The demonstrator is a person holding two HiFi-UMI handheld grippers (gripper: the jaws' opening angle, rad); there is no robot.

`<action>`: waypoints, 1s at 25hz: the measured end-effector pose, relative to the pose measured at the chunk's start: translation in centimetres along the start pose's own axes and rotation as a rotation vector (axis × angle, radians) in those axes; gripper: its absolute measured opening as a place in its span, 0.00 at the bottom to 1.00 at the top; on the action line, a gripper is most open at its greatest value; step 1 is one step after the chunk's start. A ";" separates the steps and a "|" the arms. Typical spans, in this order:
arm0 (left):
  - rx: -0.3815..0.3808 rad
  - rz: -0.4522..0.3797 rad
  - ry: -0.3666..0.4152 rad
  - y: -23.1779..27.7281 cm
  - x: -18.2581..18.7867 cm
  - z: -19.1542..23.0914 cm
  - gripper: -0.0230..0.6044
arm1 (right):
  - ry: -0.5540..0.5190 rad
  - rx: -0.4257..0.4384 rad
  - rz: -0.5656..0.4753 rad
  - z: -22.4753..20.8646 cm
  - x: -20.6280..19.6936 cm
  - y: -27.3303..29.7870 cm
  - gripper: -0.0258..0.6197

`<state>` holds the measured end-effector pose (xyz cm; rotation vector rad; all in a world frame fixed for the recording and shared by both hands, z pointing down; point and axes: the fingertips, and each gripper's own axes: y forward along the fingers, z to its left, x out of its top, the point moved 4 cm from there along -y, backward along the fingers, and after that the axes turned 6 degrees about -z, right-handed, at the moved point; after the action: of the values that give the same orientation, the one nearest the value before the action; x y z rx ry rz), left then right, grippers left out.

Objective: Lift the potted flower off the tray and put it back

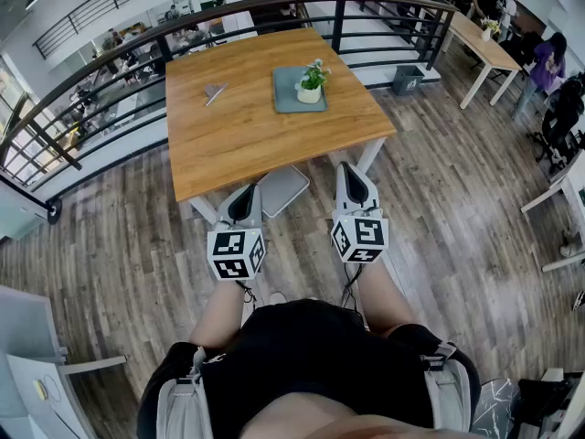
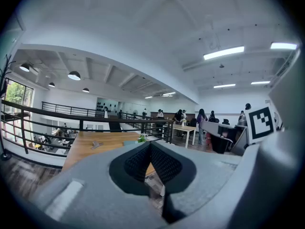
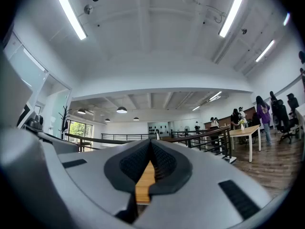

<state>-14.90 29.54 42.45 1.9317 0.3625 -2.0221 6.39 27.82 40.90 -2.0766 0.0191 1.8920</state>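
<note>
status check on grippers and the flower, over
Left gripper and right gripper shut, empty, short of the table. Potted flower upright on tray. Nothing in the way.

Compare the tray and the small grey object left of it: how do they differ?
The tray is much larger than the small grey object. The tray is a flat square; the small grey object is narrow and pointed. The tray bears the potted flower; the small grey object carries nothing. Both are greyish and lie on the wooden table, apart.
</note>
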 end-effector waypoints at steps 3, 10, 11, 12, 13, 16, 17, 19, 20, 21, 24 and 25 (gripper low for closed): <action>-0.002 0.001 0.006 0.1 0.2 -0.5 0.06 | 0.009 0.000 0.000 -0.2 0.1 -0.5 0.04; -0.005 0.018 0.017 0.4 -0.2 -2.0 0.06 | 0.023 -0.007 -0.024 -1.5 0.2 -1.3 0.04; -0.005 0.019 0.018 0.5 -0.1 -2.2 0.06 | 0.024 -0.009 -0.023 -1.7 0.2 -1.4 0.04; -0.005 0.019 0.019 0.7 -0.1 -2.4 0.06 | 0.026 -0.009 -0.021 -2.0 0.1 -1.4 0.04; -0.004 0.018 0.020 0.8 -0.1 -2.6 0.06 | 0.026 -0.010 -0.018 -2.2 0.1 -1.4 0.04; -0.004 0.017 0.021 1.4 -0.2 -3.4 0.06 | 0.027 -0.014 -0.011 -3.2 -0.2 -1.6 0.04; -0.004 0.016 0.021 1.6 -0.3 -3.8 0.06 | 0.027 -0.015 -0.009 -3.6 -0.3 -1.6 0.04; -0.004 0.009 0.022 2.0 -0.2 -4.4 0.06 | 0.028 -0.010 -0.004 -4.2 -0.5 -1.7 0.04; -0.002 0.005 0.021 2.2 -0.2 -4.7 0.06 | 0.026 -0.005 -0.001 -4.5 -0.5 -1.7 0.04; 0.000 0.003 0.020 2.5 -0.3 -5.0 0.06 | 0.022 -0.001 0.002 -4.9 -0.6 -1.7 0.04; 0.004 0.007 0.009 3.3 -0.7 -5.7 0.06 | 0.017 0.004 0.008 -6.0 -0.7 -1.8 0.04; 0.004 0.008 0.008 3.6 -0.8 -5.8 0.06 | 0.017 0.005 0.007 -6.2 -0.6 -1.7 0.04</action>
<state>-8.09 28.58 43.06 1.9414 0.3517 -2.0119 12.73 27.70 42.29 -2.0923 0.0349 1.8759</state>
